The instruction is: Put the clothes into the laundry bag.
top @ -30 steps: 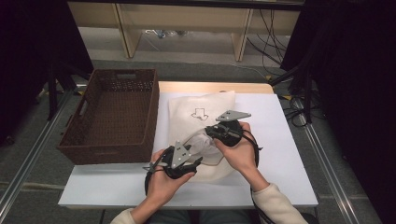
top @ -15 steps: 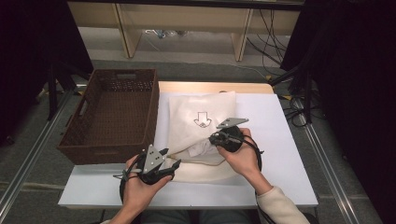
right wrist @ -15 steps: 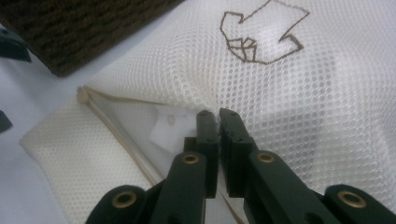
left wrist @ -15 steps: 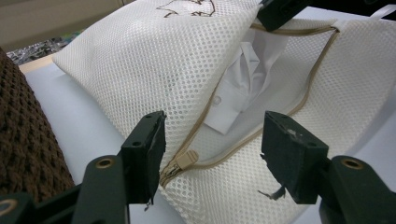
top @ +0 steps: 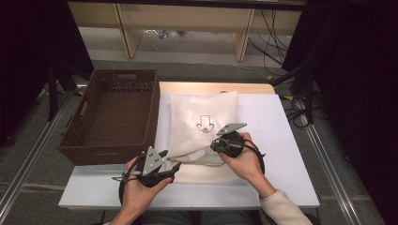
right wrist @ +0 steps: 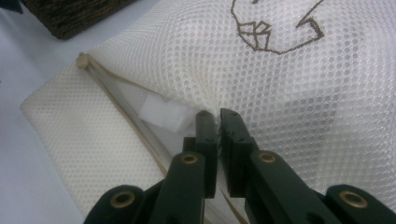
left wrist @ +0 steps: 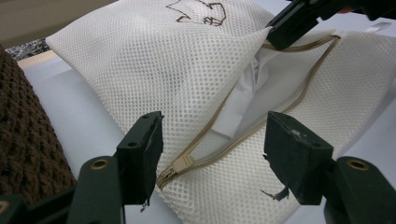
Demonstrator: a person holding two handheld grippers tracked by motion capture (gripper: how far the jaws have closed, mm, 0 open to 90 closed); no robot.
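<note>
Mesh bag [top: 202, 112] and basket [top: 115, 112] on table [top: 281, 140]

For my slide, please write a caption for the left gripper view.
Open left gripper faces the unzipped mesh laundry bag, while the right gripper pinches its upper edge.

Laundry bag [top: 202, 131]: white mesh cloth, matt, with tan zipper [left wrist: 243, 135]. Basket [top: 112, 112] on left: brown woven wicker, rough. Table [top: 281, 140]: smooth, matt white top. Gripper jaws: matt black plastic.

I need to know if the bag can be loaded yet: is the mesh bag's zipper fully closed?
No, the mesh bag has its zipper parted, with white fabric showing inside the gap.
</note>
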